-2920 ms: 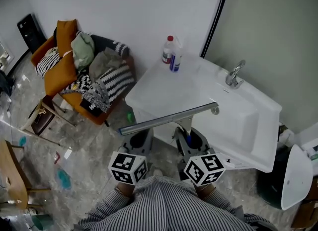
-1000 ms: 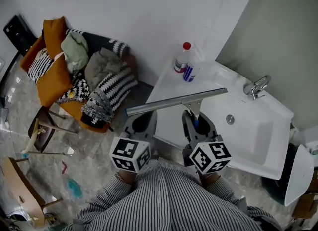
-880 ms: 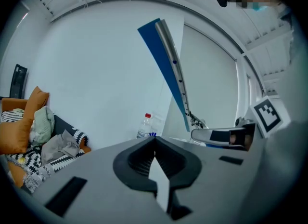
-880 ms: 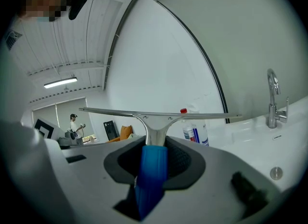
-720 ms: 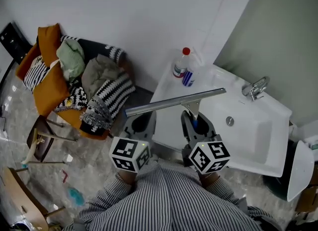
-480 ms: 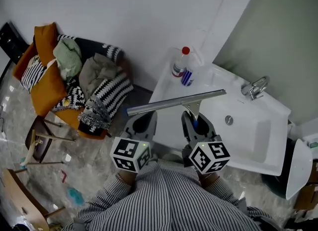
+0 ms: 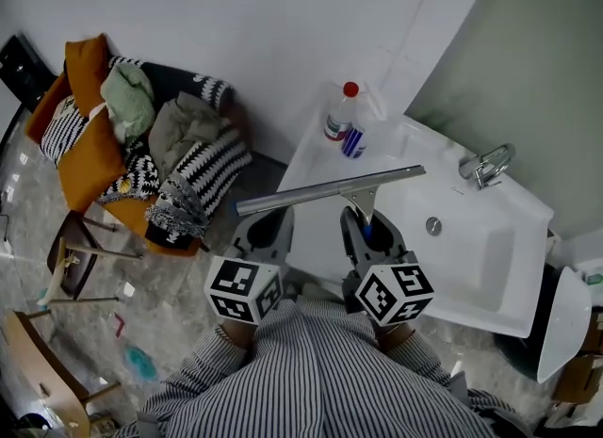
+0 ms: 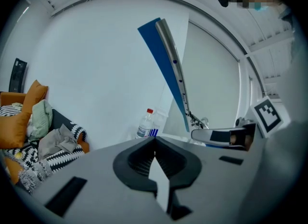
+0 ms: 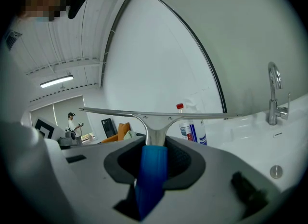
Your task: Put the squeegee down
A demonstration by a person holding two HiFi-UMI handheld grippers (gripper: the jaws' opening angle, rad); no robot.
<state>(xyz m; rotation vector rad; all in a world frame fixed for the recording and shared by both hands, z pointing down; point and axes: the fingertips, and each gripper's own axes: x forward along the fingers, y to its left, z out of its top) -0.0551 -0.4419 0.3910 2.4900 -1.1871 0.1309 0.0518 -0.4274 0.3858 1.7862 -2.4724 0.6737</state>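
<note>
Compared with about three seconds back, the squeegee (image 7: 330, 186) has come further in over the white counter. Its blade now hangs much closer to the two bottles at the back, where before it was out by the front edge. Over the last second it barely shifts, and the grip looks the same.

The right gripper (image 7: 363, 229) is pinching the squeegee's blue handle, and in the right gripper view the handle (image 9: 151, 170) fills the gap between the jaws. The metal blade runs crosswise above them, roughly level with the bottle caps, so it's up off the surface and not set down. The blade's left end sticks out past the counter's left edge, toward the armchair (image 7: 141, 154). Its right end reaches about to the near corner of the sink (image 7: 471, 238).

The left gripper (image 7: 262, 234) sits just beside the right one with its jaws pressed together and nothing between them. From its view the squeegee (image 8: 171, 59) shows as a long bar slanting up across the wall.

As for what's around, a clear bottle with a red cap (image 7: 339, 118) and a spray bottle with a blue label (image 7: 360, 135) stand touching or nearly touching right behind the blade. The faucet (image 7: 485, 165) is off to the right, at the back of the basin. The armchair is piled with orange cushions and striped blankets – well clear of everything.
</note>
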